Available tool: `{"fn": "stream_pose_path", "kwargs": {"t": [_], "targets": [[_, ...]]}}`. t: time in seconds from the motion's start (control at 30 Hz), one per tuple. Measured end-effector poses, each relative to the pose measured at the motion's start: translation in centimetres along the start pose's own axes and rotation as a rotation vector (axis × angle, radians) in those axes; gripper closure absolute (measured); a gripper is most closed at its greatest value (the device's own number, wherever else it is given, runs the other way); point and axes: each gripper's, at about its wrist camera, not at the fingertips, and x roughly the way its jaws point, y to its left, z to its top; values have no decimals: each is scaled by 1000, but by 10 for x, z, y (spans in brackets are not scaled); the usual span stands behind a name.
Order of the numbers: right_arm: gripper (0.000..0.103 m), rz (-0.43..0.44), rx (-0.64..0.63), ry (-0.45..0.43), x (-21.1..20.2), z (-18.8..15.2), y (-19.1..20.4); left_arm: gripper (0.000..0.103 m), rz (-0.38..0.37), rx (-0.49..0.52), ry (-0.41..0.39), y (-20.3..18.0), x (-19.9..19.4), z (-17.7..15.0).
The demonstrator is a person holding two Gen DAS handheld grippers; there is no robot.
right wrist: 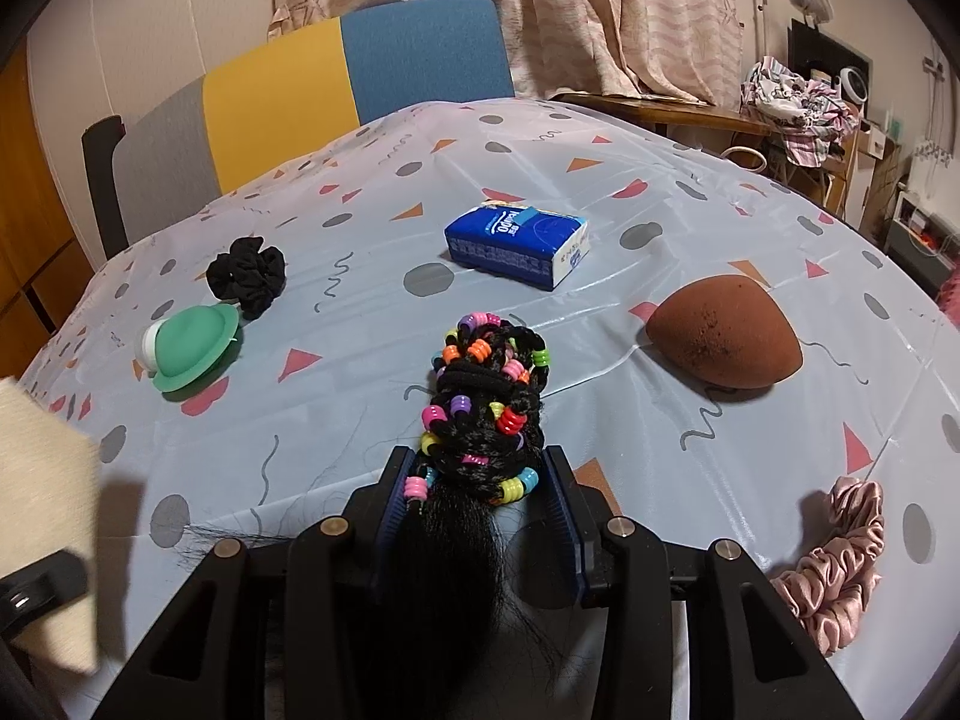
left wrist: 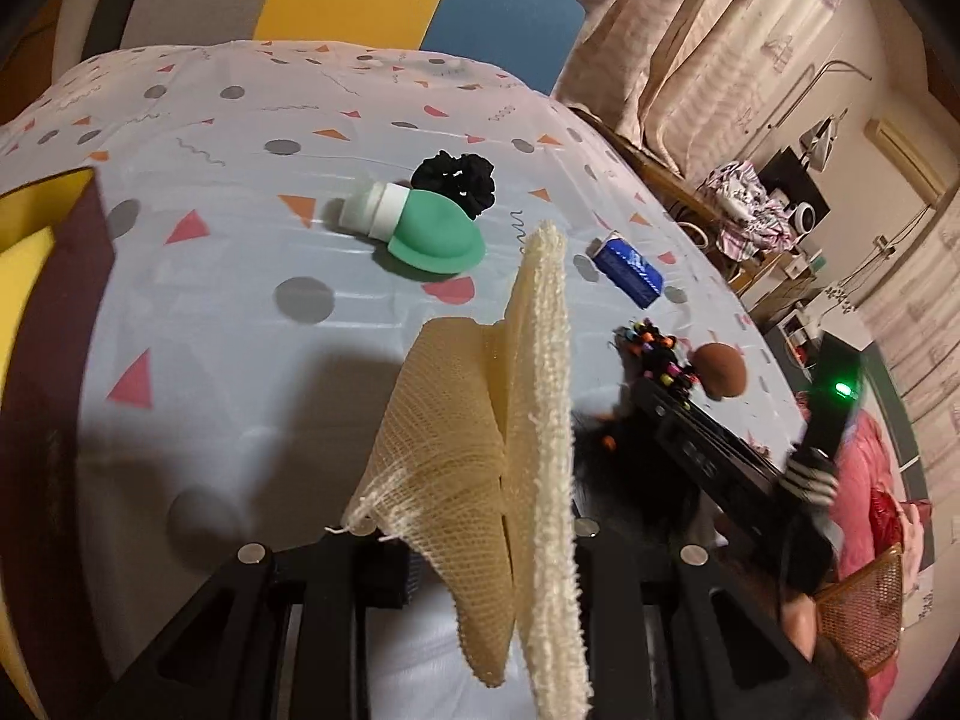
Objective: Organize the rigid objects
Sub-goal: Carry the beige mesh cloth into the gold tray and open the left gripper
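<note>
1. The left gripper is fully closed on a cream cloth, lifted above the table.
2. The right gripper is partly open and clamps a beaded braid.
3. Beyond the braid lies a tissue pack; right of the braid, a brown sponge; left of it, a green bottle.

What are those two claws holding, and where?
Left claw pinches a cream cloth at its lower middle; right claw clamps a beaded braid near its loose-hair end.
</note>
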Motion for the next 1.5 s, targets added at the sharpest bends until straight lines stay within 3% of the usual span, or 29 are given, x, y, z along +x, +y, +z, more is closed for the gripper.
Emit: {"fn": "stream_pose_path", "kwargs": {"t": [0.37,0.7,0.87,1.0,1.1,1.23,1.5], "targets": [[60,-43,-34,1,0,0,7,77,-32,3,-78,18,-70,-15],[60,-85,-75,-1,-1,-1,14,76,58,-105,-182,83,-134,-27],[61,-86,-114,-34,-7,-2,21,76,106,-188,-187,123,-148,-37],[61,-88,-131,-57,-12,-1,25,67,164,-236,-165,152,-149,-41],[61,-94,-139,-57,-12,-1,26,43,186,-288,-135,169,-145,-41],[61,-103,-158,-59,-12,-2,30,25,261,-296,-127,174,-147,-43],[61,-115,-196,-71,-14,-3,36,18,370,-158,-133,165,-157,-45]]}}
